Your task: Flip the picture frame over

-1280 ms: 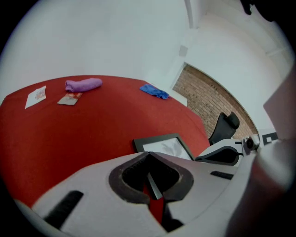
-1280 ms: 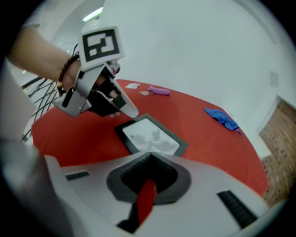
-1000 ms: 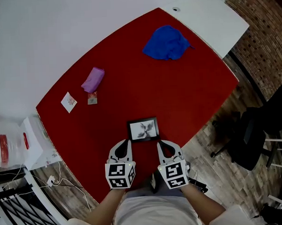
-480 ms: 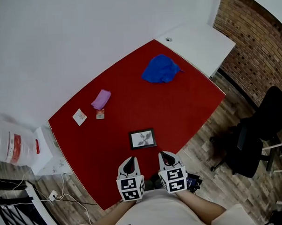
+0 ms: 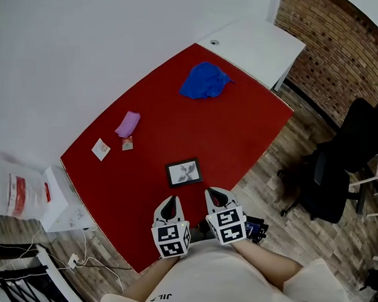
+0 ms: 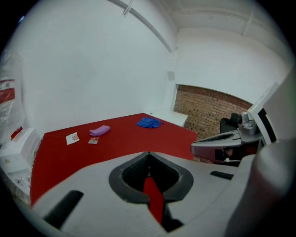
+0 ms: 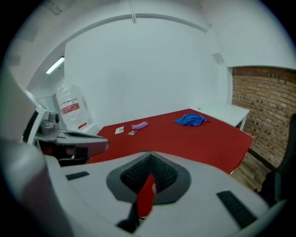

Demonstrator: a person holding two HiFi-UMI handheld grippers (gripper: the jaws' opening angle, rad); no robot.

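Observation:
A small black picture frame (image 5: 184, 172) lies flat, picture side up, on the red table (image 5: 238, 126) near its front edge. Both grippers hover side by side just short of it, close to my body. My left gripper (image 5: 172, 201) has its jaws shut with nothing between them, and so does my right gripper (image 5: 211, 192). In the left gripper view the left gripper (image 6: 148, 153) has its tips meeting. The right gripper (image 7: 147, 153) looks the same in the right gripper view. In both gripper views the jaws hide the frame.
A blue cloth (image 5: 203, 81) lies at the far end, with a purple roll (image 5: 128, 124), a card (image 5: 101, 148) and a small packet (image 5: 127, 143) at the left. A white table (image 5: 253, 47) adjoins the far corner. A black chair (image 5: 343, 172) stands to the right, a white box (image 5: 60, 206) to the left.
Both grippers have drawn back from the frame towards my body and risen. They stay shut. The head view has pulled up and away, and the frame has not moved.

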